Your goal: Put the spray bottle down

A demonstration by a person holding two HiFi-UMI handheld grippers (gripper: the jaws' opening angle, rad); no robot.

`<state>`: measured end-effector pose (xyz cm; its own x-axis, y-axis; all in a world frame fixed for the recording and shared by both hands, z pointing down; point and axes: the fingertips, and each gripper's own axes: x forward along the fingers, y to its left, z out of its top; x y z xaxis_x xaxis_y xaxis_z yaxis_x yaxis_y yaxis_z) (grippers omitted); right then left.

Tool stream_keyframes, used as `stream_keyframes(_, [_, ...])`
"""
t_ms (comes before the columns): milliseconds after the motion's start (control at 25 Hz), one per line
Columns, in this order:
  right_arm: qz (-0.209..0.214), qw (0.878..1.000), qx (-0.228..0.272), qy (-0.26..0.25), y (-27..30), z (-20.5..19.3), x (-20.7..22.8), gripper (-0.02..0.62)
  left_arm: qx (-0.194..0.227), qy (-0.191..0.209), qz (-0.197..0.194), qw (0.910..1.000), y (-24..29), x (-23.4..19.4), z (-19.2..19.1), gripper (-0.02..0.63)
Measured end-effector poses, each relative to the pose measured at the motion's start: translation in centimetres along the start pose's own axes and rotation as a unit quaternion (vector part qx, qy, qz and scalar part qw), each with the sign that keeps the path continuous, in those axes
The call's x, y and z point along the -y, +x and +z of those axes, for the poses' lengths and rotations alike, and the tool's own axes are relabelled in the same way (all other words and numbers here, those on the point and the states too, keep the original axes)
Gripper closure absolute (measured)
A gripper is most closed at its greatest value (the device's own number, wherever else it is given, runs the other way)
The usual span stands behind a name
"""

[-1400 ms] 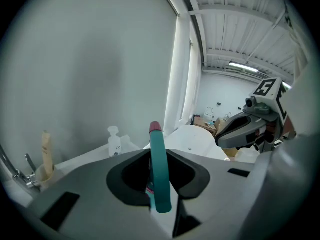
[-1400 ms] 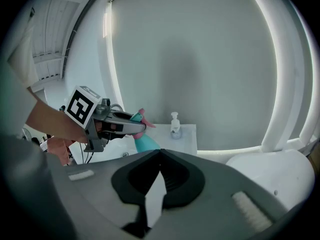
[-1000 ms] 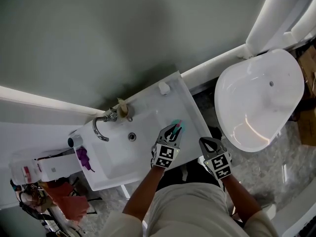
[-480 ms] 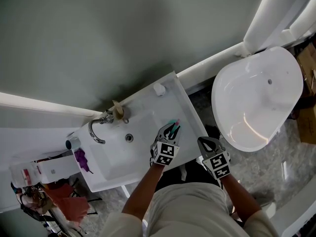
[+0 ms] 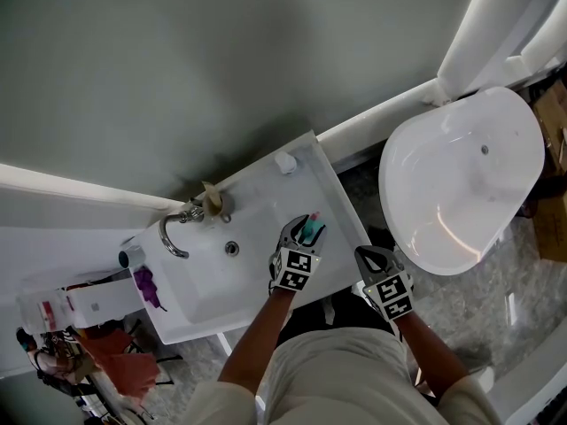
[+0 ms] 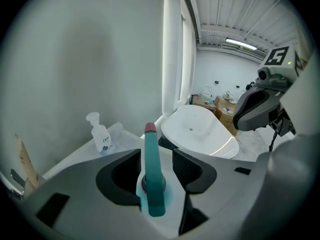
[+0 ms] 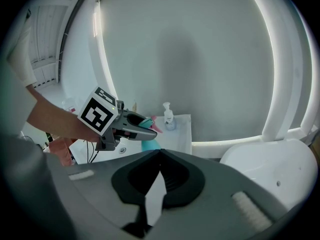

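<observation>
The teal spray bottle (image 5: 309, 229) with a pink nozzle tip stands upright between the jaws of my left gripper (image 5: 306, 230), over the right ledge of the white sink counter (image 5: 341, 211). In the left gripper view the bottle (image 6: 151, 179) has a gap to each pad, and the jaws are opening. My right gripper (image 5: 372, 257) hangs just off the counter's front corner, its jaws closed together with nothing in them. From the right gripper view I see the left gripper's jaws around the teal bottle (image 7: 148, 144).
A white pump soap bottle (image 5: 285, 160) stands at the counter's back right corner. The chrome faucet (image 5: 174, 228) is at the basin's left. A white toilet (image 5: 461, 175) stands to the right. Cluttered items (image 5: 97, 304) lie left of the sink.
My left gripper's jaws have spread apart and let go of the spray bottle, after sinking a little toward the counter. The right gripper has stayed put.
</observation>
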<state>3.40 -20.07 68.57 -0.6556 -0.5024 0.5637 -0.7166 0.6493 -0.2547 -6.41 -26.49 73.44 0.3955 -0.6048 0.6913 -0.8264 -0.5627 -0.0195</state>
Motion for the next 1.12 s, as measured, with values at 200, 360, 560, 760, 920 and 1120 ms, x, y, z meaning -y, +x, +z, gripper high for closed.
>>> stream_keyframes(200, [0.001, 1.0, 0.001, -0.006, -0.2, 0.0, 0.2, 0.584, 0.007, -0.004, 0.014, 0.9999, -0.6, -0.5, 0.5, 0.384])
stream_keyframes(360, [0.006, 1.0, 0.006, -0.018, -0.3, 1.1, -0.5, 0.584, 0.019, -0.015, 0.021, 0.9995, -2.2, -1.1, 1.1, 0.383])
stream_keyframes(560, [0.011, 0.999, 0.019, -0.042, -0.2, 3.2, -1.7, 0.584, 0.049, -0.025, 0.034, 0.9979, -5.3, -2.3, 2.6, 0.383])
stream_keyframes(760, [0.014, 0.997, 0.034, -0.064, -0.2, 5.5, -3.8, 0.584, 0.078, -0.064, 0.048, 0.9937, -10.1, -3.5, 3.7, 0.383])
stream_keyframes(920, [0.008, 0.997, 0.042, -0.071, -0.3, 7.0, -5.4, 0.584, 0.112, -0.083, 0.063, 0.9883, -14.6, -4.9, 4.6, 0.399])
stream_keyframes(1120, [-0.002, 0.995, 0.063, -0.075, -1.6, 8.8, -8.1, 0.584, 0.125, -0.098, 0.076, 0.9843, -19.9, -6.0, 4.1, 0.436])
